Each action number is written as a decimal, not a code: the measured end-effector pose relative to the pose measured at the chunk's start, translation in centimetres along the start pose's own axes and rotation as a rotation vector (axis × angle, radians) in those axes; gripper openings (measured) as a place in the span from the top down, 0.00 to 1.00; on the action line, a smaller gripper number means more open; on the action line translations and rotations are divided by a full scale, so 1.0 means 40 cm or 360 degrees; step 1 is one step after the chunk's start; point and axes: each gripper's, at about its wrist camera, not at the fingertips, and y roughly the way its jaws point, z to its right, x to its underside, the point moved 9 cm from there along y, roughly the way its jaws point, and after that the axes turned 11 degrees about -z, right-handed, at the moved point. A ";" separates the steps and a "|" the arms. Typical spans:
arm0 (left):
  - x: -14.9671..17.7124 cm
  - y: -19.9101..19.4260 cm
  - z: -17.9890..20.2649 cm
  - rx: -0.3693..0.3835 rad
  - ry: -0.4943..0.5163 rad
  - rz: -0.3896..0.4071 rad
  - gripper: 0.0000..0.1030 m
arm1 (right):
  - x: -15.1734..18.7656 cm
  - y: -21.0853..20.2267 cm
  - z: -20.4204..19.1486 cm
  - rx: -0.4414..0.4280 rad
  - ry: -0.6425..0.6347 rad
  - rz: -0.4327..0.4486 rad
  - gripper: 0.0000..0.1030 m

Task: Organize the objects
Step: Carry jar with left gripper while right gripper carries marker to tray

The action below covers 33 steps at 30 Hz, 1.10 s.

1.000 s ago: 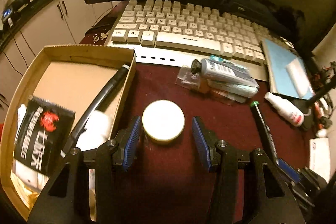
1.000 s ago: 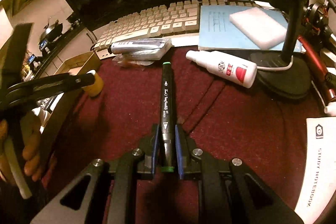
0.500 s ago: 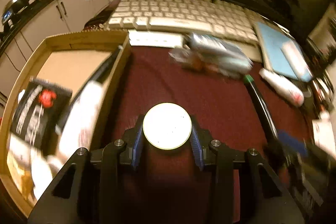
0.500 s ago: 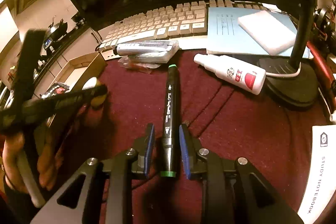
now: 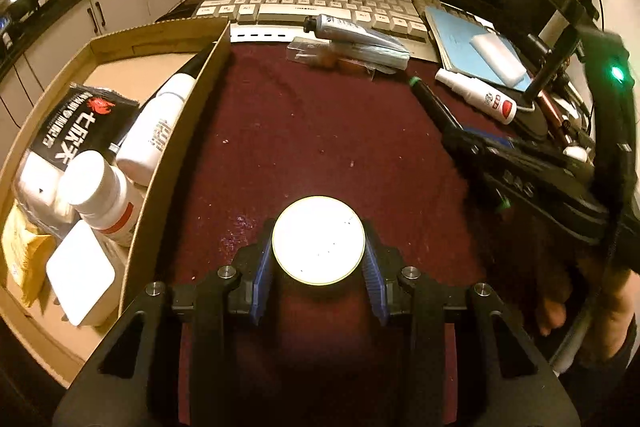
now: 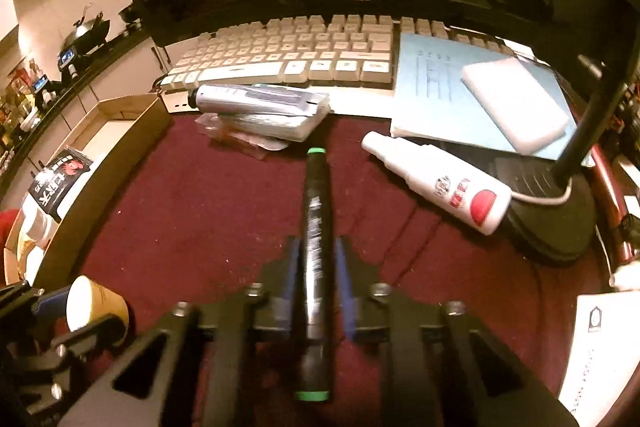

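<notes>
The left gripper (image 5: 319, 273) squeezes a round tin (image 5: 319, 240) between its blue pads (image 5: 262, 281). The tin has a pale lid and sits low in the left view, at about 6 o'clock, over the dark red cloth (image 5: 320, 131).

The right gripper (image 6: 316, 281) is closed on a black marker (image 6: 316, 247) with green ends. The marker points up toward 12 o'clock, at the keyboard (image 6: 296, 51).

A cardboard box (image 5: 180, 115) lies at 9 o'clock in the left view, just beside the cloth. Inside it are a black packet (image 5: 76, 125) with a red crab on it, a white tube (image 5: 154, 131) lying along the box's right wall, a white bottle (image 5: 100, 193) with a red band, a white square block (image 5: 82, 273) and something yellow (image 5: 24, 259) in the near corner.

A silver tube (image 6: 256, 99) rests on some clear packets (image 6: 260, 131) by the keyboard. At 2 o'clock in the right view, a white spray bottle (image 6: 440, 183) lies on its side beside a blue notebook (image 6: 440, 95). A white sponge (image 6: 516, 107) sits on the notebook.
</notes>
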 end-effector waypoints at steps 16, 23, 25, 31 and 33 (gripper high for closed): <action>0.013 0.002 -0.016 0.0031 -0.0124 0.0101 0.60 | 0.057 -0.028 -0.034 -0.0133 -0.0027 -0.0011 0.86; 0.014 -0.025 -0.012 -0.0006 -0.0147 0.0191 0.60 | 0.076 -0.046 -0.045 -0.0239 -0.0022 -0.0016 0.87; 0.014 -0.042 -0.018 0.0008 -0.0168 0.0212 0.60 | 0.082 -0.058 -0.059 -0.0267 -0.0032 -0.0011 0.87; 0.009 -0.110 -0.040 0.0017 -0.0211 0.0304 0.60 | 0.074 -0.104 -0.129 -0.0340 -0.0106 0.0042 0.87; 0.006 -0.137 -0.052 0.0036 -0.0236 0.0325 0.60 | 0.065 -0.114 -0.154 -0.0357 -0.0129 0.0051 0.87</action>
